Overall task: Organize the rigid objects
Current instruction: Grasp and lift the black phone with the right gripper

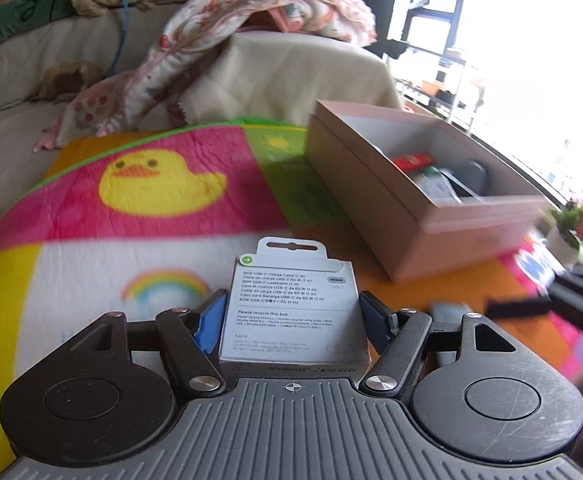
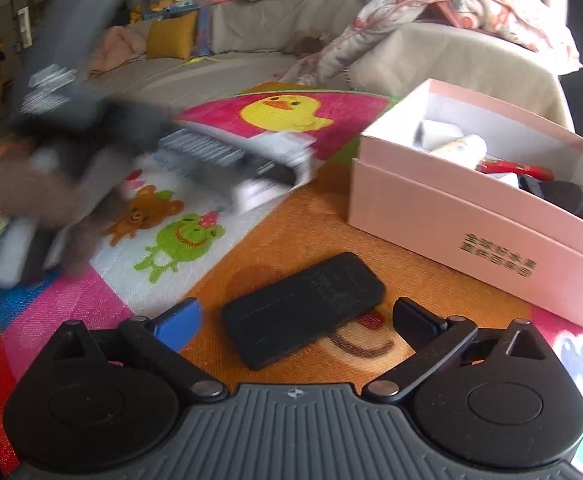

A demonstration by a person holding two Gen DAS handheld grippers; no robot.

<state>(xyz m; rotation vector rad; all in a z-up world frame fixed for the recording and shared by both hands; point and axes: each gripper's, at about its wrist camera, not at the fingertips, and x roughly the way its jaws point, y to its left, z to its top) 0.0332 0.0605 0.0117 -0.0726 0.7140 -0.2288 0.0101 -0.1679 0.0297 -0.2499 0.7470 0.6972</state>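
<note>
My left gripper (image 1: 291, 316) is clamped on a white cable box (image 1: 293, 308), held upright above the cartoon mat (image 1: 151, 208). My right gripper (image 2: 297, 320) is spread wide with nothing in it, 1 finger on each side of a black phone (image 2: 305, 308) lying flat on the mat. Beyond both sits an open pink box (image 2: 471, 216) already holding several items.

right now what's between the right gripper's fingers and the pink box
In the right wrist view, a black phone lies flat on the orange mat just ahead of the open right gripper; beyond it only bare mat reaches the pink box.
</note>
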